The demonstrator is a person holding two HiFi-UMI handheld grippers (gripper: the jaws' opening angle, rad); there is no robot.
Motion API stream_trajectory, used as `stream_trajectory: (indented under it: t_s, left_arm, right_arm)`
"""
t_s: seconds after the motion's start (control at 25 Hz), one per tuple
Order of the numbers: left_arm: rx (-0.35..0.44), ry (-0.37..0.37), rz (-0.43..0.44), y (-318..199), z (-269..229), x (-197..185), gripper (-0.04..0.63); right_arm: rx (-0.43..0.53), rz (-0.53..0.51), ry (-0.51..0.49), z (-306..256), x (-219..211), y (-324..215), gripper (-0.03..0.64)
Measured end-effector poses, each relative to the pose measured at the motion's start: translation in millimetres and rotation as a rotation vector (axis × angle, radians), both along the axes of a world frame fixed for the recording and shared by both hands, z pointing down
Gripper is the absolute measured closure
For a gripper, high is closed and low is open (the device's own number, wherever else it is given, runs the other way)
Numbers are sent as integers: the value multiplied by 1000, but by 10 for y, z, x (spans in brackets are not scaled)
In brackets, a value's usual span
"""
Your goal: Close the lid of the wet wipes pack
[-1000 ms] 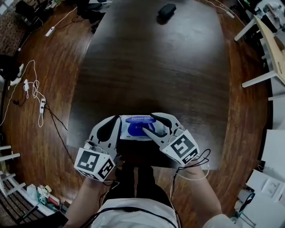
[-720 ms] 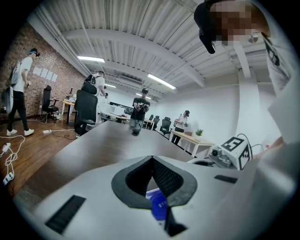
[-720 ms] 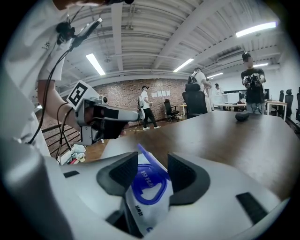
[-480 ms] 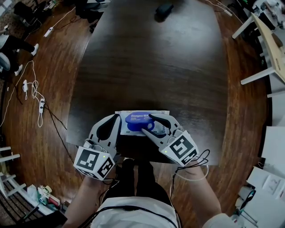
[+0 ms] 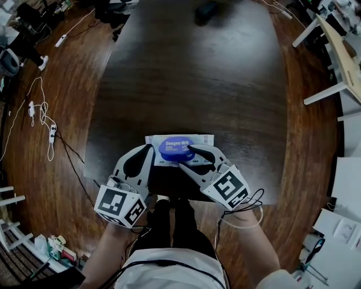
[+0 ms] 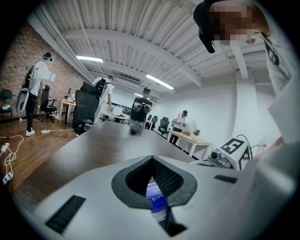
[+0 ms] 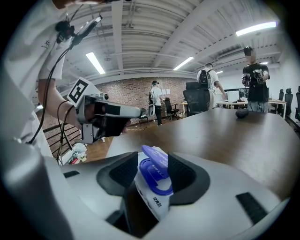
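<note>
- Right gripper (image 7: pixel 153 172): jaws spread, straddling the blue oval plastic lid (image 7: pixel 153 161). The flap stands tilted up off its ring. Contact with either jaw cannot be made out.
- Left gripper (image 6: pixel 151 161): jaw tips pressed together at the pack's left edge, nothing between them. Blue print shows through the gap behind the tips.
- White soft wet wipes pack (image 5: pixel 204 141): lies flat near the front edge of the long dark wooden table (image 5: pixel 192 84), partly covered by both grippers.
- Far end of the table: small dark rounded object (image 5: pixel 206 10), too blurred to identify.
- Surroundings: white cables (image 5: pixel 42 113) on the brown wooden floor (image 5: pixel 62 84) to the left. Standing people (image 7: pixel 253 75) and a black office chair (image 6: pixel 86 105) lie beyond.
</note>
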State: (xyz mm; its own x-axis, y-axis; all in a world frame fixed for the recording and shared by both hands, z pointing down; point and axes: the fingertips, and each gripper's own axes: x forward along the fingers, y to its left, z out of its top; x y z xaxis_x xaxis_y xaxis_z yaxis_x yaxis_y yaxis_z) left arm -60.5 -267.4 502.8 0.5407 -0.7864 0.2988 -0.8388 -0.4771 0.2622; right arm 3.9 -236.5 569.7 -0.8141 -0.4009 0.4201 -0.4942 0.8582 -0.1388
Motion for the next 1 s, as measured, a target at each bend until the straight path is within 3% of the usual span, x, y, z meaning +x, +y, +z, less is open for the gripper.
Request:
stream_trajectory:
  t_s: [1.0]
  left_arm:
    - [-4, -4, -5, 199, 56, -83, 594]
  right_arm:
    - [-56, -38, 50, 269, -126, 213, 434]
